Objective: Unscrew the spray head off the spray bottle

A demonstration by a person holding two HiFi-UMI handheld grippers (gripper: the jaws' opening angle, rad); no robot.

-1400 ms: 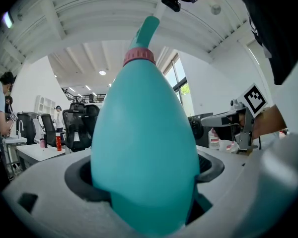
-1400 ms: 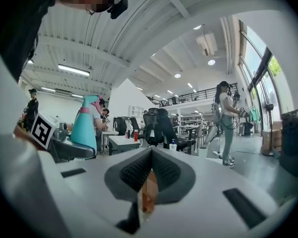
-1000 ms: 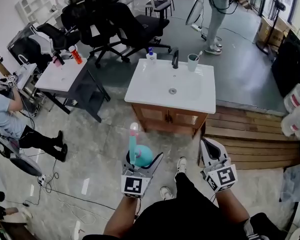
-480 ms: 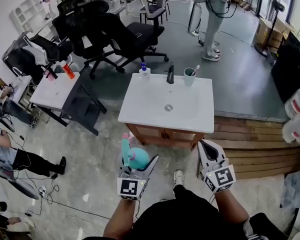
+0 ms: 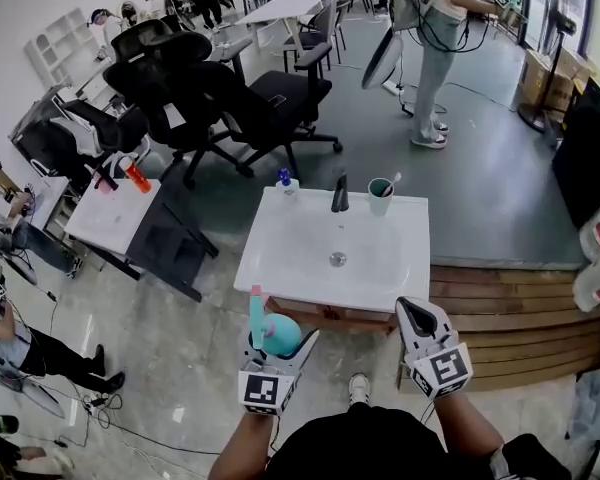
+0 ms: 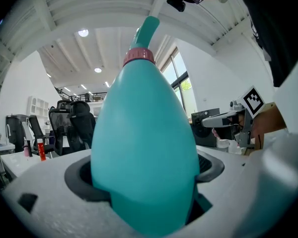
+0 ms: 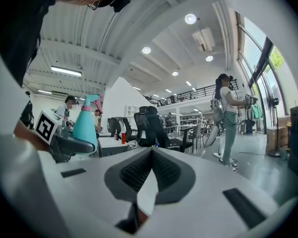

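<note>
A teal spray bottle [image 5: 277, 334] with a pink collar [image 6: 138, 56] and a teal spray head [image 6: 148, 29] stands upright in my left gripper [image 5: 279, 351], which is shut on the bottle's round body [image 6: 144, 143]. My right gripper [image 5: 417, 318] is held apart to the right at about the same height, shut with nothing between its pads [image 7: 159, 167]. In the right gripper view the bottle [image 7: 85, 125] shows at the left, well away from the right gripper [image 7: 151, 155].
A white sink vanity [image 5: 280, 258] stands just ahead with a black faucet [image 5: 339, 196], a cup [image 5: 381, 196] and a small soap bottle [image 5: 284, 181]. Black office chairs [image 5: 230, 88], a small white table [image 5: 110, 218], a wooden platform [image 5: 520, 308] and a standing person [image 5: 435, 38] surround it.
The sink vanity has come closer to both grippers in the head view. The left gripper still holds the bottle upright, and the right gripper stays shut and empty.
</note>
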